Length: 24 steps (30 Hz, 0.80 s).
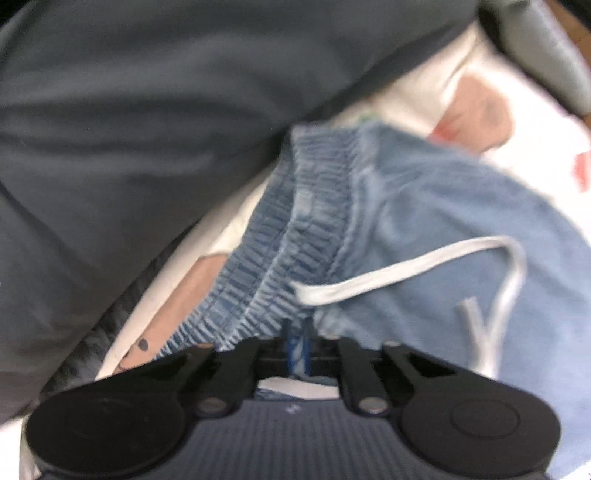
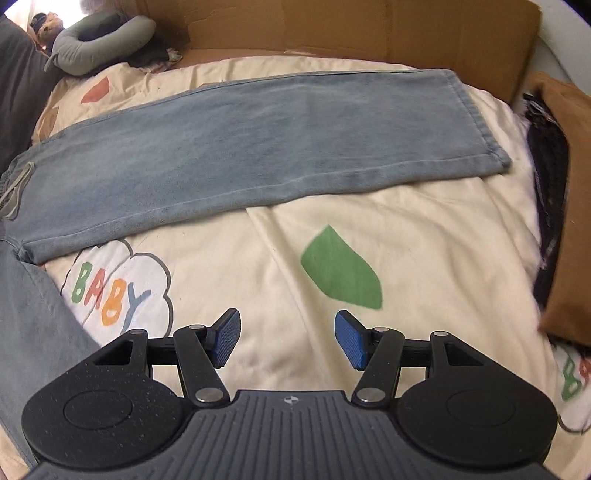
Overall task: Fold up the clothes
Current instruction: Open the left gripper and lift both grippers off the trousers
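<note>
Jaws apart above quilt (image 2: 280,236) reading "BABY" (image 2: 107,295).

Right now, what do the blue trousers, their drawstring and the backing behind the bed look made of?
Trousers: likely washed denim or heavy cotton, faded matte blue with stitched hems and a gathered elastic waistband.
Drawstring: flat white woven tape, probably cotton.
Backing: brown corrugated cardboard, dull, with creases and torn edges.

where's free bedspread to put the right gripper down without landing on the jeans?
Bare cream bedspread lies ahead of the open right gripper: between the jeans leg above, the BABY cloud print on the left and the brown cushion on the right. Crowded at the left edge, where more denim lies.
</note>
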Tool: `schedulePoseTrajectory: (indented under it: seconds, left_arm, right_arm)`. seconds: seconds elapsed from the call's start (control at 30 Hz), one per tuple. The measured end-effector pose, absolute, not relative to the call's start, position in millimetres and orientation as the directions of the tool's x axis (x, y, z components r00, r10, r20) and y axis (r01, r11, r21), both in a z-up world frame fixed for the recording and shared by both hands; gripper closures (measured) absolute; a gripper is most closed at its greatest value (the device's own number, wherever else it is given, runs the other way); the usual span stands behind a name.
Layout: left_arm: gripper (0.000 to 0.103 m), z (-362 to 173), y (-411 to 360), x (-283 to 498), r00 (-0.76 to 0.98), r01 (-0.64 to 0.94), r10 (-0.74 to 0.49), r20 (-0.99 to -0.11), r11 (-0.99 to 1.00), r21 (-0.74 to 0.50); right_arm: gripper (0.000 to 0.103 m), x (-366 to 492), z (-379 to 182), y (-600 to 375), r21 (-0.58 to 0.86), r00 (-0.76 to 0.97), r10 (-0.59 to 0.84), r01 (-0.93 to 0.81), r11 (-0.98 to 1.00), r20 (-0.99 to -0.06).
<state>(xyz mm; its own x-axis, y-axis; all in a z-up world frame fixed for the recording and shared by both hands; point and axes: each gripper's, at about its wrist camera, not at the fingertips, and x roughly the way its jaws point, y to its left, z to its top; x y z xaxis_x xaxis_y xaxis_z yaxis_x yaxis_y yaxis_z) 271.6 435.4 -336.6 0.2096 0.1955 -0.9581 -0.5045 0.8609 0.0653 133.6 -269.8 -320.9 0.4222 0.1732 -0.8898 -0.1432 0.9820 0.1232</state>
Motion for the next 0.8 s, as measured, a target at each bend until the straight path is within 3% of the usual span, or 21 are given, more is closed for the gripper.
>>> schedulePoseTrajectory:
  seconds: [0.33, 0.5, 0.8]
  left_arm:
    - [0.075, -294, 445, 213, 0.18, -0.544, 0.231, -0.956, 0.834, 0.099]
    - [0.061, -303, 434, 167, 0.154, -0.568, 0.227, -0.962, 0.817, 0.101]
    - [0.061, -325, 405, 96, 0.122, -0.662, 0.164, -0.979, 0.748, 0.042]
  right_arm:
    - [0.04, 97, -303, -304, 0.155, 0.441, 0.182, -0.098, 0.983, -0.879]
    - [0.04, 79, -295, -323, 0.174, 0.443, 0.195, -0.09, 0.981, -0.875]
    - [0.04, 35, -290, -358, 0.213, 0.415, 0.217, -0.055, 0.975, -0.884]
